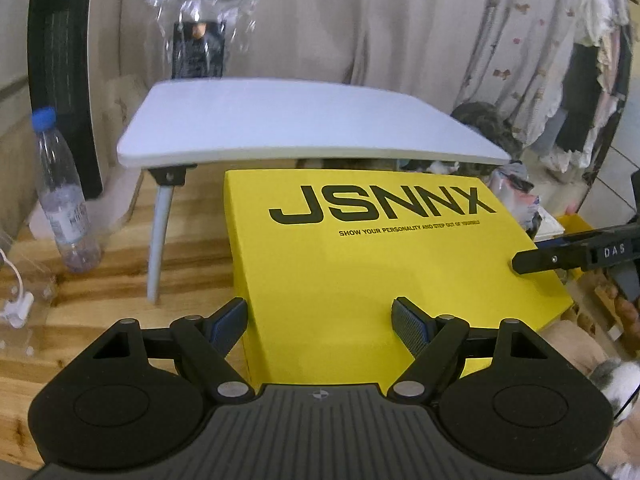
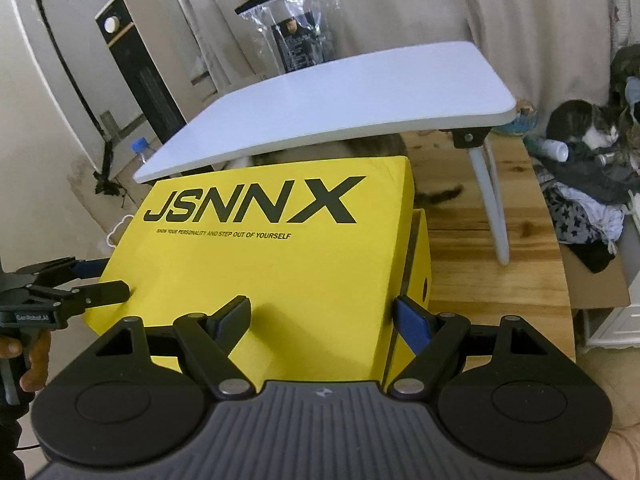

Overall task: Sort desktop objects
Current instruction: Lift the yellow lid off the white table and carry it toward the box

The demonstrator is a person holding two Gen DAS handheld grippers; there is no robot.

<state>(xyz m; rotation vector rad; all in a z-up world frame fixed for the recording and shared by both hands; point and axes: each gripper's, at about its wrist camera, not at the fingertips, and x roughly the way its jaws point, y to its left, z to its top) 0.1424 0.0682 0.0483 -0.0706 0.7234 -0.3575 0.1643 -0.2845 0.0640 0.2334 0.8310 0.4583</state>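
The yellow box (image 1: 360, 264) sits on the wooden desk (image 1: 188, 216), just in front of the white lap table (image 1: 304, 124). The left gripper (image 1: 320, 320) and right gripper (image 2: 322, 318) hover at its near corners, jaws wide and holding nothing. It looks like stiff, light cardboard with a loose lid — best pinched at opposite lid edges.

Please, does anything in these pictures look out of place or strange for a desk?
Yes. A cat lies on the pile of clothes at the right end of the wooden desk, and a furry tail shows under the small white table behind the yellow box. Nothing looks spilled or broken.
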